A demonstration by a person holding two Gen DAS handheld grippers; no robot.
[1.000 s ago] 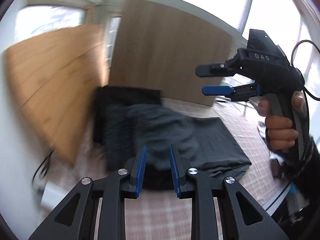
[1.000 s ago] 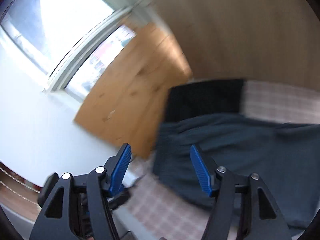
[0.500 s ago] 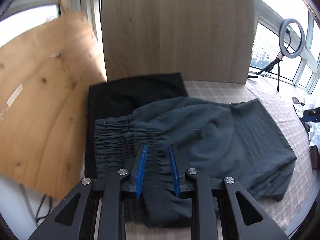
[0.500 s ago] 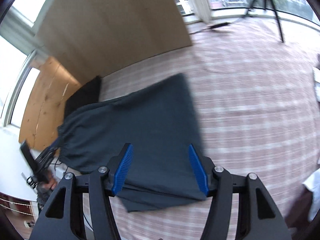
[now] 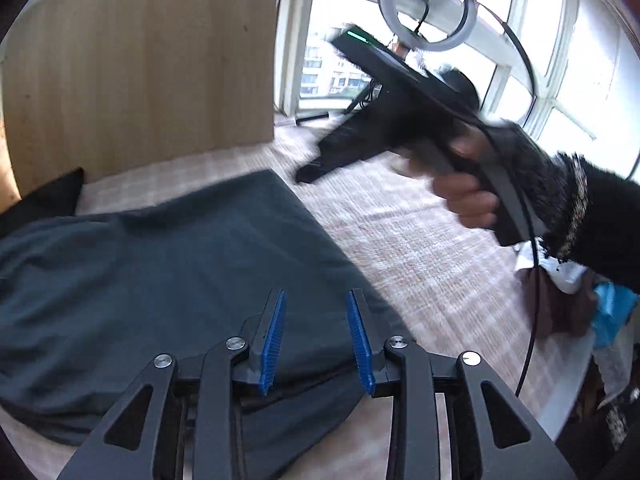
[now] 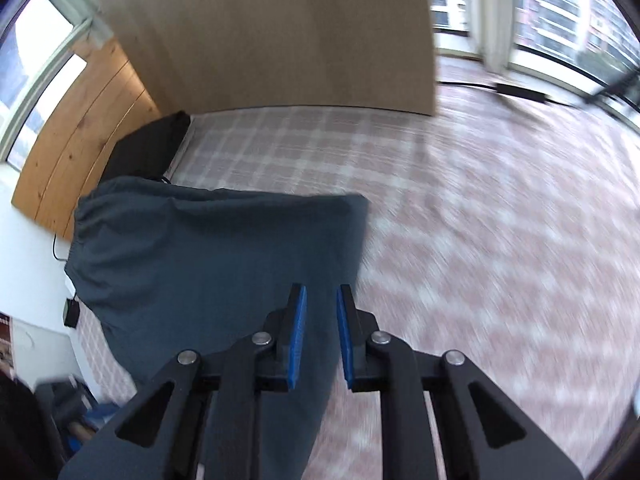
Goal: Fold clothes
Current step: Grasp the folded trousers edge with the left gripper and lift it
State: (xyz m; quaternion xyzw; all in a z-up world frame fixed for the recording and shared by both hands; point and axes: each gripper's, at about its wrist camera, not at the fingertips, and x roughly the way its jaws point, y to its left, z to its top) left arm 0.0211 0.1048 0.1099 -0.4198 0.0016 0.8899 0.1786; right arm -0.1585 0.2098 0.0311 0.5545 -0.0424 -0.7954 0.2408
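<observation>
A dark grey pair of shorts [image 5: 180, 280] lies partly folded on the checked cloth [image 5: 408, 248]. My left gripper [image 5: 318, 334] hovers open and empty over its right edge. In the right wrist view the shorts [image 6: 208, 264] lie at left, elastic waistband toward the far left. My right gripper [image 6: 320, 336] has its blue pads a narrow gap apart with nothing between them, above the shorts' right edge. The right gripper [image 5: 316, 170] also shows blurred in the left wrist view, held in a hand above the cloth; its fingertips are too blurred to read there.
A pale wooden board [image 6: 272, 32] stands at the back and an orange-brown board [image 6: 80, 128] at the left. A black garment [image 6: 148, 148] lies in the back left corner. A ring light [image 5: 428, 12] stands by the windows. Loose clothes [image 5: 580, 300] pile at the right.
Both grippers swung right, from the waistband end to the shorts' right edge. The left jaws opened wider; the right jaws narrowed. The right gripper came into the left wrist view.
</observation>
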